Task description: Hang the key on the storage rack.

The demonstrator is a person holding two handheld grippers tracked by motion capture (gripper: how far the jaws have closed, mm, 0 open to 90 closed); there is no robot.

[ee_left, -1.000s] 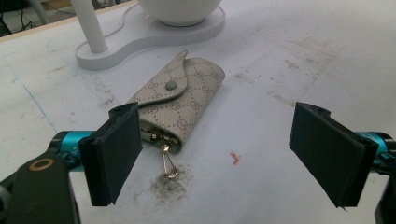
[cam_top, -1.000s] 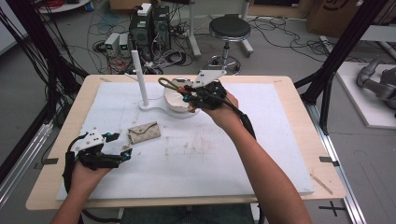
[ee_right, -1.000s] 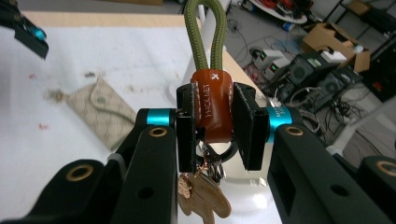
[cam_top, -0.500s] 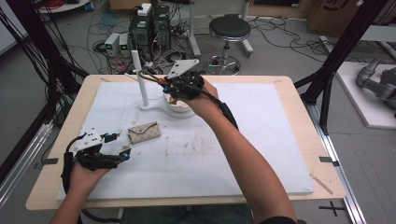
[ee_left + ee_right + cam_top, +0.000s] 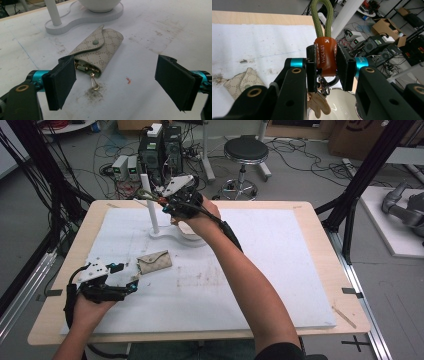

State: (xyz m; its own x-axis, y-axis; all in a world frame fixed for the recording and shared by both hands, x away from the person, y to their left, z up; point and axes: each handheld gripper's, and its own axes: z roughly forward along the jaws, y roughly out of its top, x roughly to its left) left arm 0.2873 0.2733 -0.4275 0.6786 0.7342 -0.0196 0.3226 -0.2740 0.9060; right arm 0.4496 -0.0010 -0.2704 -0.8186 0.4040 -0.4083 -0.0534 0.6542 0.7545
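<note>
The right gripper (image 5: 325,66) has its jaws clenched on the brown leather tab of a keychain (image 5: 325,57): the tab is stitched along its edges, stamped with a small white cross and lettering, and a loop of olive-green cord rises out of its top. Below the tab hang a dark metal ring and a tan, flat charm, dangling over the white bowl (image 5: 342,105). In the high view this gripper (image 5: 165,202) is raised above the far part of the table (image 5: 320,240), just beside the upright white post (image 5: 150,202) of a white stand (image 5: 165,236) whose base also carries the bowl; the green loop points toward the post, though whether they touch cannot be told. The left gripper (image 5: 117,80) has its jaws spread wide and grasps nothing; it rests low near the table's near left edge in the high view (image 5: 131,287). Just ahead of it lies a beige key pouch (image 5: 98,51) with a repeating monogram pattern, its curved flap fastened by a round snap; its near end gapes, showing gold-coloured hardware, and a small gold clasp trails out onto the white mat (image 5: 150,32), which is smudged with grey marks. One jaw sits just beside the pouch's open end.
</note>
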